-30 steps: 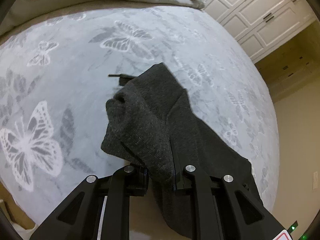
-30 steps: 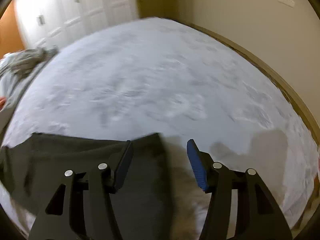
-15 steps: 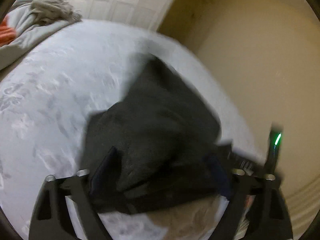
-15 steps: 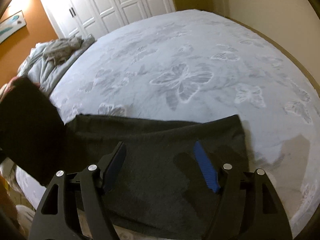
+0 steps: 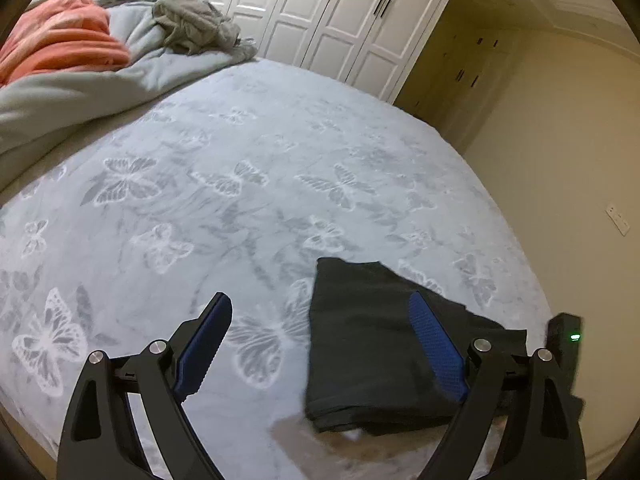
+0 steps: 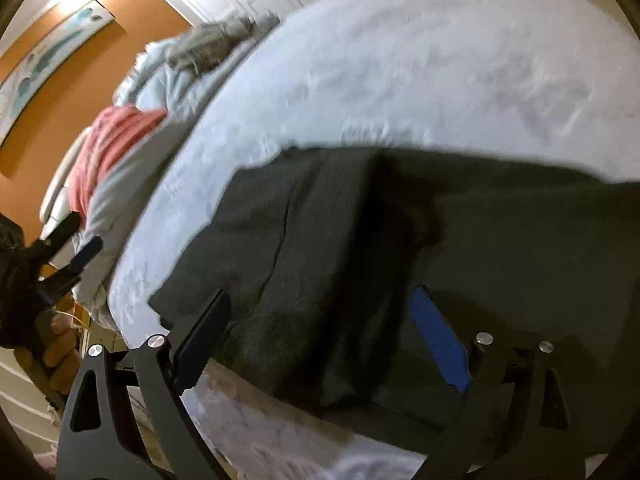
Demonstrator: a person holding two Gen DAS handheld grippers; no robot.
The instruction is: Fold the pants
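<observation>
The dark grey pants lie folded in a flat stack near the front edge of the butterfly-print bed. My left gripper hovers above the bed just left of the stack. It is open, with nothing between its blue pads. In the right wrist view the pants fill the middle, blurred. My right gripper hangs low over them with its jaws opening. The cloth lies below the fingers and the pads do not press on it. A hand holds the left gripper at the left edge.
A rumpled grey duvet, a coral blanket and a grey garment pile up at the bed's far left. White wardrobe doors stand behind it. A cream wall runs along the right side.
The left gripper let go of the pants, opened wide, and rose away to the left. The pants dropped into a folded stack. The right gripper spread its jaws and swung down over the cloth.
</observation>
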